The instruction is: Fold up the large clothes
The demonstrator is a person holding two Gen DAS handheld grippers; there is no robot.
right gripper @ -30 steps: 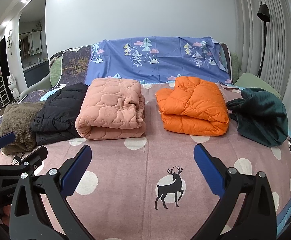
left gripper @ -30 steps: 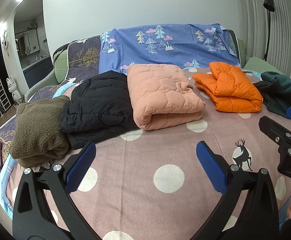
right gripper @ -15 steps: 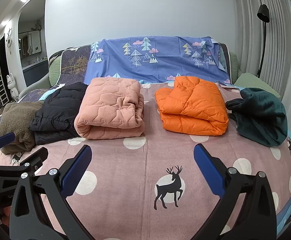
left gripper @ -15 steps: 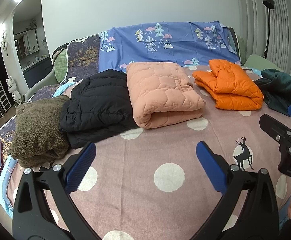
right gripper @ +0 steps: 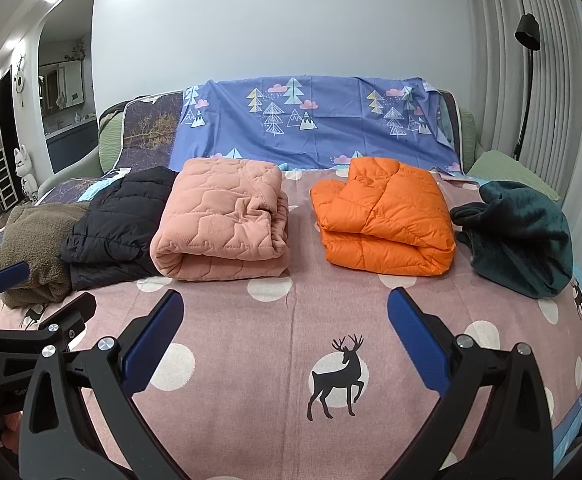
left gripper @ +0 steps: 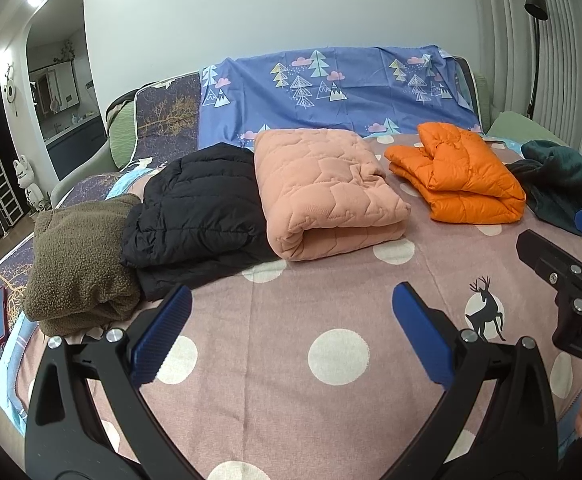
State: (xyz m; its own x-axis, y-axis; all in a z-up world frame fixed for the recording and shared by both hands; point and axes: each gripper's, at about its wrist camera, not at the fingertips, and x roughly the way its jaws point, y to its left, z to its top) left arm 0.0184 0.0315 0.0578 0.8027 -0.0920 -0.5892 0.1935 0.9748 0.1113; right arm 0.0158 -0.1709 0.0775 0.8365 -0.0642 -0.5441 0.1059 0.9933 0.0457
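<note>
At the bottom of each wrist view the gripper is seen foremost: the left gripper [left gripper: 291, 328] is spread wide with nothing between its blue pads, and the right gripper [right gripper: 285, 330] is likewise held wide and empty, both hovering above the bed [right gripper: 291, 360] without any cloth being touched. Just beyond them only the bare spotted pink cover with its deer print is shown. Farther up, in the middle of the frame, a row of garments is laid across the bed: a brown fleece [left gripper: 79, 256] at the left, a black puffer jacket [left gripper: 199, 208] touching it, a pink quilted garment [right gripper: 223, 216] resting against the black one, and an orange puffer jacket [right gripper: 383, 220] set apart to the right; all four appear folded. At the right edge a dark green garment [right gripper: 519, 232] is left in a crumpled heap, and it is judged to be the remaining piece. For that piece to be folded well, it is best drawn out onto the bare cover first, spread flat, and gripped at two well-separated edges so that thick plush is not bunched. Behind the row, a blue tree-print sheet [right gripper: 319, 120] is draped at the top of the frame.
</note>
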